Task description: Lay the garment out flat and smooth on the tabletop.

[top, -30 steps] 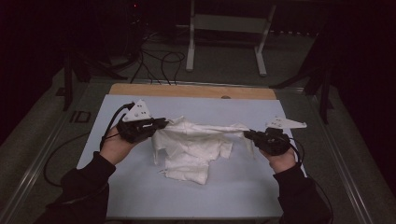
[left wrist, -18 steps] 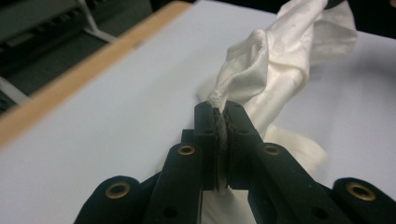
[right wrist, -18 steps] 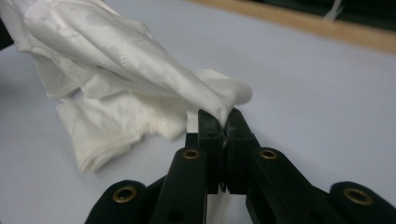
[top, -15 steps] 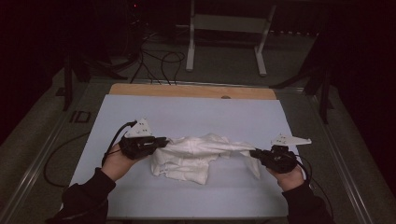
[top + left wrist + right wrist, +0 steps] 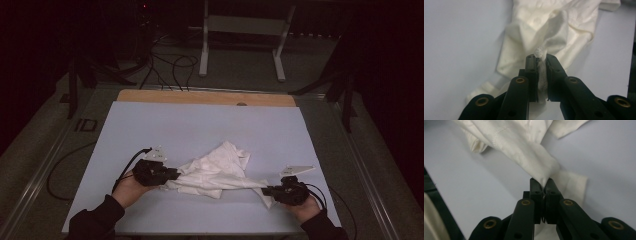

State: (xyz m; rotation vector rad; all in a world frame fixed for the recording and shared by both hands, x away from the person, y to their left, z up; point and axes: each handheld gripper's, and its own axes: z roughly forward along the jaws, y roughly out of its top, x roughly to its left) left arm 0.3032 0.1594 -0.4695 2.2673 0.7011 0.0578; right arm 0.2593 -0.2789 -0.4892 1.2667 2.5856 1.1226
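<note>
The white cloth (image 5: pixel 215 172) lies at 6 o'clock on the table (image 5: pixel 150 125), soft and light. The left gripper (image 5: pixel 540 58), jaws just opening slightly, has it between them; the right gripper (image 5: pixel 543 185) pinches it tight. Corners are best to grip.

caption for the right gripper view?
Right gripper pinches a twisted end of a crumpled white cloth over the pale blue table surface.

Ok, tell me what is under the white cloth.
The white cloth lies crumpled on the pale blue table cover, which shows all round it. Whatever sits beneath its folds is covered. The left gripper and right gripper each have a corner between their jaws.
</note>
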